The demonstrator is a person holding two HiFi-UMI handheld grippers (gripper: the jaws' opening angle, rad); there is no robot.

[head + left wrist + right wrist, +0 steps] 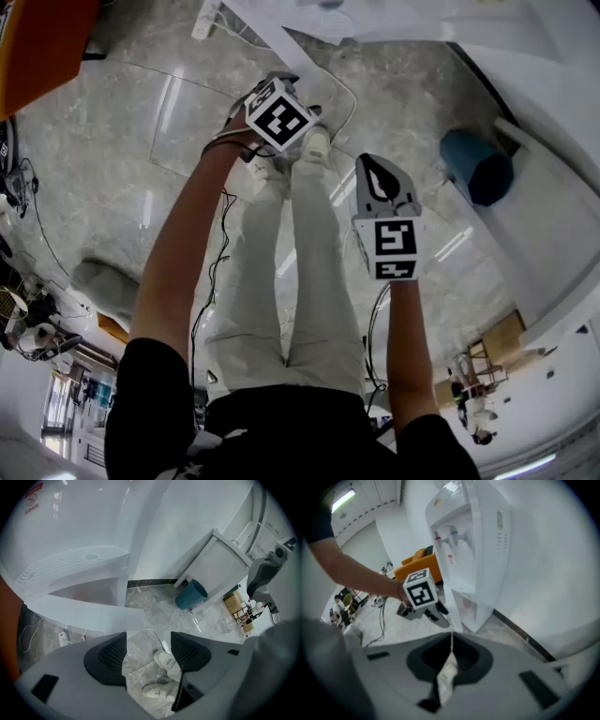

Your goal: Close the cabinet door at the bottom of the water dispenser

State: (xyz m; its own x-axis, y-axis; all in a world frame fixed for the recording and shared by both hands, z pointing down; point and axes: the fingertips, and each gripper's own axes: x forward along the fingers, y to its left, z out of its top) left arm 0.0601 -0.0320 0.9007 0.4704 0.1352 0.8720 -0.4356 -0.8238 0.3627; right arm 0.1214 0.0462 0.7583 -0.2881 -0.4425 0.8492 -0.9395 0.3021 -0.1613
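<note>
The right gripper is clenched on nothing and looks idle. The left gripper, jaws parted and empty, sits just beside the free edge of the cabinet door, which stands open at the foot of the water dispenser. Closing seems barely begun; the next move calls for pushing that edge toward the cabinet. Inside it shows 1 faint pinkish shape, unidentifiable. The teal bin beyond hides its contents.

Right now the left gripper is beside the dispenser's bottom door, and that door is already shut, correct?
Not quite. The door is open, not shut. The right gripper view shows it swung out from the dispenser, seen edge-on, with the inside showing behind it. The left gripper is beside the door, as you said.
</note>
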